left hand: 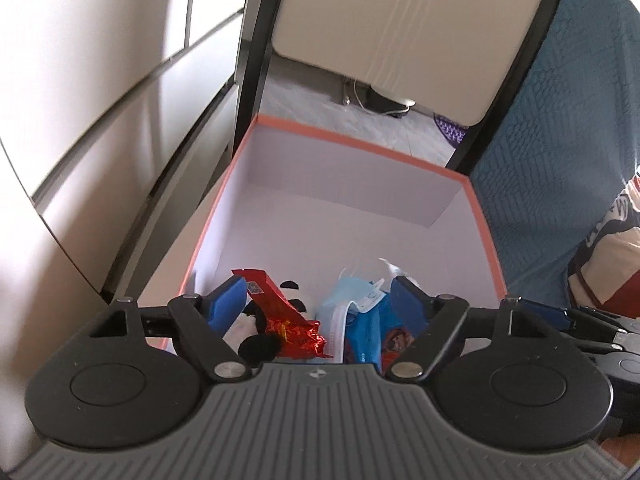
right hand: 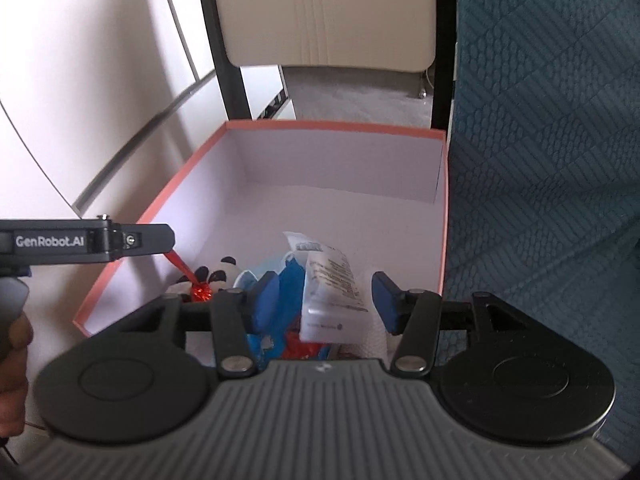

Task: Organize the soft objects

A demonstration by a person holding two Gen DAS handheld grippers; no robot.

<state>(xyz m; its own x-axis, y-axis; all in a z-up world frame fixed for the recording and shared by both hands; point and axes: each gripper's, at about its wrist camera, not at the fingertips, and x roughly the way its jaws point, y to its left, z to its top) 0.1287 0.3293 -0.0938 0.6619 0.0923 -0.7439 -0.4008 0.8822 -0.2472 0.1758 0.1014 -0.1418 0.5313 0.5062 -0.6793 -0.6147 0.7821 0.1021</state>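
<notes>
Your left tongs (left hand: 316,298) stood apart over the box (left hand: 486,236), the red packet (left hand: 288,316) loose between them. Your right tongs (right hand: 325,298) gaped around the white tube (right hand: 332,296)

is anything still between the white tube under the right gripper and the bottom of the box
Nothing rigid. The white tube is already inside the orange-rimmed box, between the open pads of the right gripper, which do not press it. It lies on the pile of blue packets rather than on bare floor; the far half of the box is free.

Home: dining chair (right hand: 320,12), quilted bedspread (right hand: 540,140).
</notes>
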